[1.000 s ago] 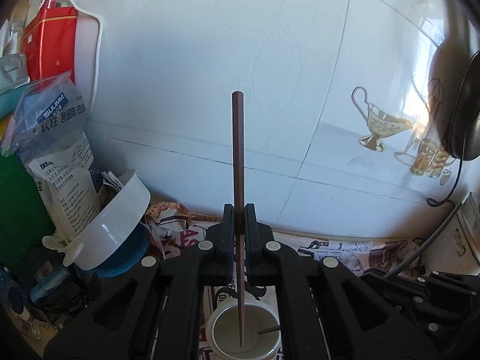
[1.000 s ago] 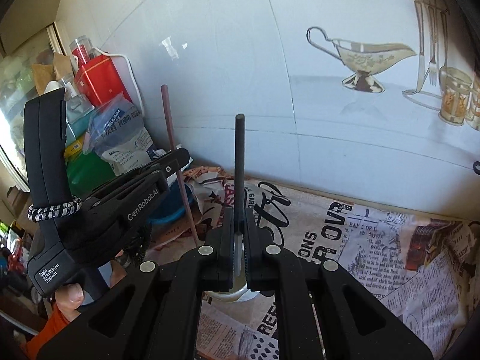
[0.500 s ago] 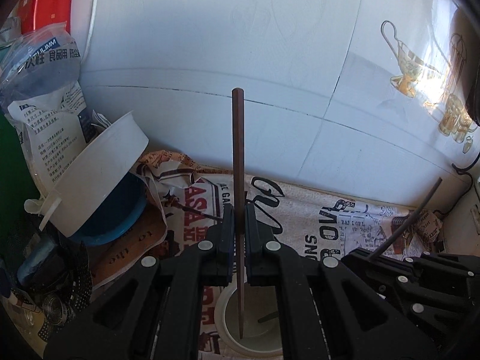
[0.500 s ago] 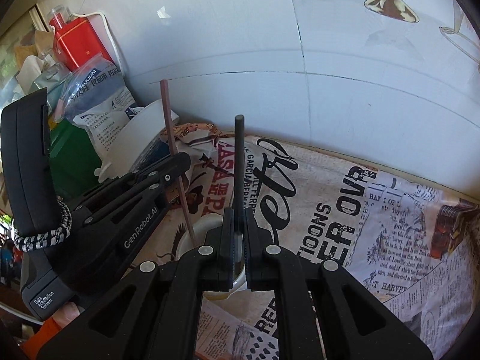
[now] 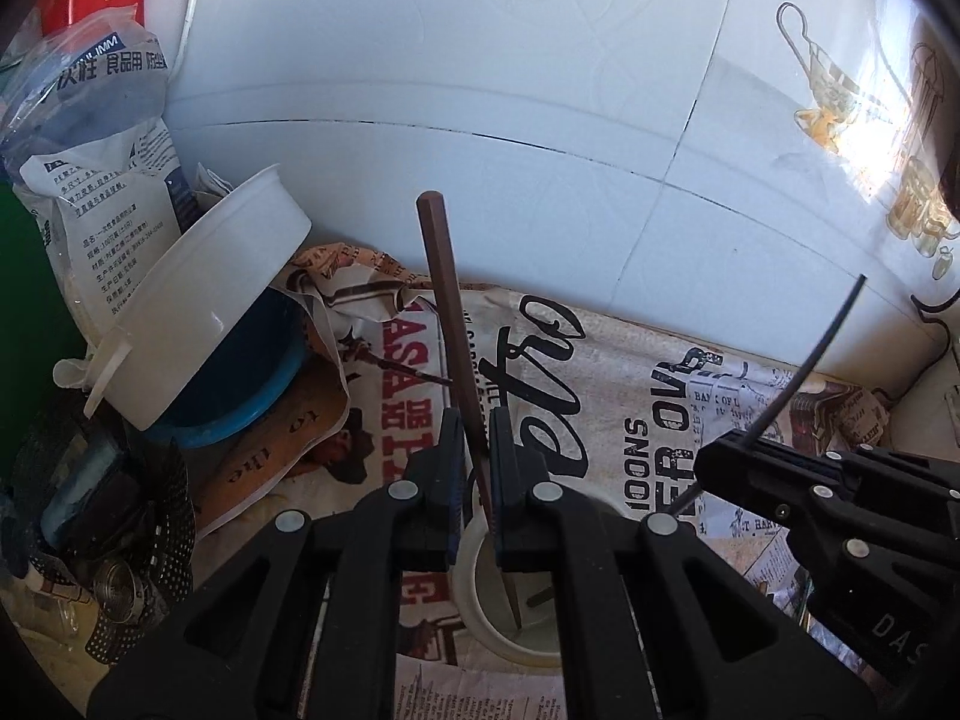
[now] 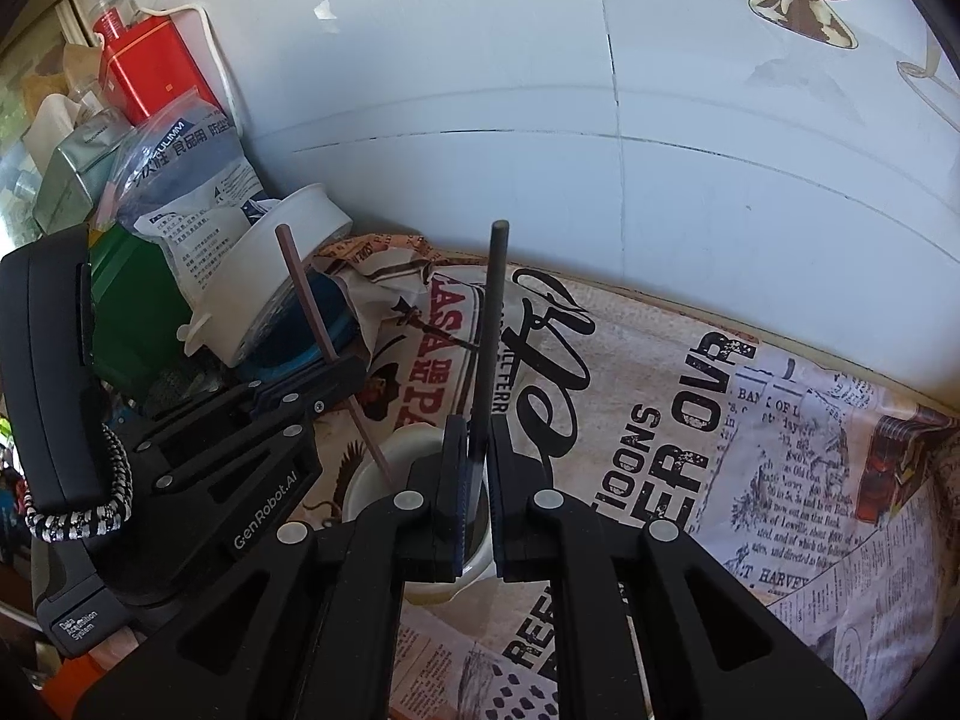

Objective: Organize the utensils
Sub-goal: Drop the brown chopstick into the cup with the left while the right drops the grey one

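A small white cup (image 5: 480, 618) stands on the newspaper-print cloth, right under both grippers. My left gripper (image 5: 477, 468) is shut on a brown chopstick (image 5: 447, 324). The stick leans to the left at its top, and its thin tip is down inside the cup. My right gripper (image 6: 478, 450) has a dark grey chopstick (image 6: 492, 312) upright between its jaws, which are opening; a thin gap shows beside the stick. Its lower end drops behind the fingers into the cup (image 6: 384, 462). From the right wrist, the left gripper (image 6: 354, 372) and brown chopstick (image 6: 306, 294) show on the left.
A white plastic tub (image 5: 204, 300) lies tilted on a blue bowl (image 5: 252, 378) at the left, with a printed bag (image 5: 102, 180) and a red tin (image 6: 150, 72) behind. The tiled wall (image 5: 480, 90) stands close behind. The printed cloth (image 6: 690, 420) stretches right.
Both grippers sank toward the cup and tipped further down. The brown chopstick went from straight to leaning left in its grip. The dark chopstick leans slightly right and the right jaws stand a little wider.
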The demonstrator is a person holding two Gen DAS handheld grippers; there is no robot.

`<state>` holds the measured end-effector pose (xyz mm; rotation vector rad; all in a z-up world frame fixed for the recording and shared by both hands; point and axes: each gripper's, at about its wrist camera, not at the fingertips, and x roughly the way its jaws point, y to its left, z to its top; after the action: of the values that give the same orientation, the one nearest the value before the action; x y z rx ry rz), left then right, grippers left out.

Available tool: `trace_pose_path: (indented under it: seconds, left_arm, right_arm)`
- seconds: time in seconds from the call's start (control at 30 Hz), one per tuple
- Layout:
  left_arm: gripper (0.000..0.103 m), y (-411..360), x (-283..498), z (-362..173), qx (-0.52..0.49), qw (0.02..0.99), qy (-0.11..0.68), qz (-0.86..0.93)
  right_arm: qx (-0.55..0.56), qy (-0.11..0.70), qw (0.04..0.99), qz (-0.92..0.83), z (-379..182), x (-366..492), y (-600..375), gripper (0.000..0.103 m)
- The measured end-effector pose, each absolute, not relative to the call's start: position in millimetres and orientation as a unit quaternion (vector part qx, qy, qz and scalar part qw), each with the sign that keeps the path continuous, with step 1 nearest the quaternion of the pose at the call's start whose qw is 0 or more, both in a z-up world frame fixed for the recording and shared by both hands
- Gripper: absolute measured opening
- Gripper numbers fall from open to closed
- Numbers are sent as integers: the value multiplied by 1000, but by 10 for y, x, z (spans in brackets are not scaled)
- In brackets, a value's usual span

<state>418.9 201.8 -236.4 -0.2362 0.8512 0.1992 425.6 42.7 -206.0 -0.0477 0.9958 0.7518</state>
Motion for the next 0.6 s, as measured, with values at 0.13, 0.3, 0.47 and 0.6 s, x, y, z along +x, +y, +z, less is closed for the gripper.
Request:
trace_pose_path:
  seconds: [0.13, 0.3, 0.47, 0.6]
  left_arm:
    - [5, 1990, 4113, -2287, -110, 900, 413, 91]
    - [12, 1928, 3997, -2180, -105, 900, 414, 84]
    - [18, 1855, 3814, -1988, -103, 906, 404, 74]
    - [24, 1773, 3642, -1802, -102, 913, 390, 64]
  right_arm:
    - [-24, 459, 818, 345, -1998, 4186, 394, 20]
    - [-24, 446, 827, 341, -1859, 4061, 324, 22]
    - [-22, 425, 842, 331, -1676, 3887, 205, 22]
    - [-14, 410, 854, 321, -1534, 3730, 80, 25]
